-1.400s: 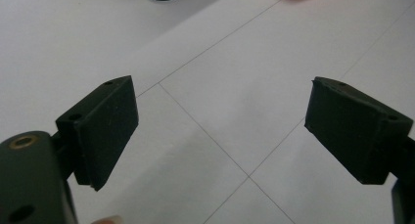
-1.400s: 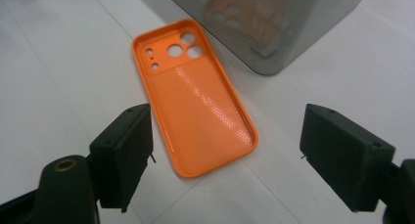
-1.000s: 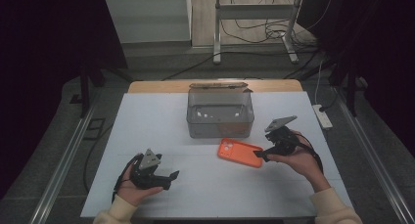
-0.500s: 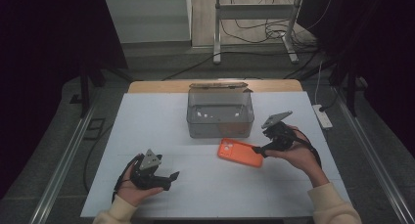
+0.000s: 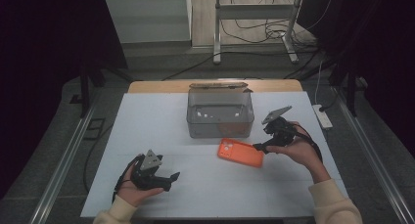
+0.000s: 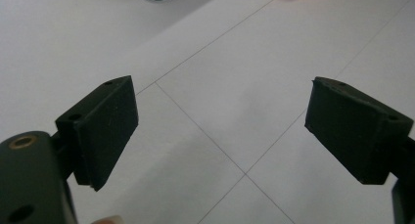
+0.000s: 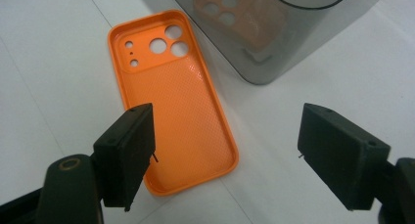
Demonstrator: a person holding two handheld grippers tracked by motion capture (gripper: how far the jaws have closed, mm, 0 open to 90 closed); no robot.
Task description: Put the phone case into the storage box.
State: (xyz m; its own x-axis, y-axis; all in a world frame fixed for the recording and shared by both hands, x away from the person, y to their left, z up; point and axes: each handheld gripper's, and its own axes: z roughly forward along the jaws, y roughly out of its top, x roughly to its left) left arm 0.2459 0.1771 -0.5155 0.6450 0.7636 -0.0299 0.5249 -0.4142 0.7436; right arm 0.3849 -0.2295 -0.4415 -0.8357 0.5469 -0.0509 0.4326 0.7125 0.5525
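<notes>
Nearest the person, the left hand-held gripper (image 5: 164, 177) rests low over the white desk (image 5: 147, 126) at its near left, cradled in the left hand (image 5: 134, 187). Its jaws stand wide apart with nothing between them — in the left gripper view they frame bare white surface crossed by thin seam lines.

Farther in and to the right, the right hand-held gripper (image 5: 262, 146) is held in the right hand (image 5: 301, 153), its jaws also spread wide and gripping nothing. Its tips sit just beside the right end of the orange phone case (image 5: 241, 152). In the right gripper view the left jaw overlaps the case's long edge, though whether it touches cannot be told.

The phone case lies flat on the desk, open side up, its camera cut-outs at the end farther from the gripper — near the middle of the desk, just in front of the grey translucent box (image 5: 220, 114).

The box stands beyond the case, open at the top, its wall mirroring the orange case in the right gripper view.
</notes>
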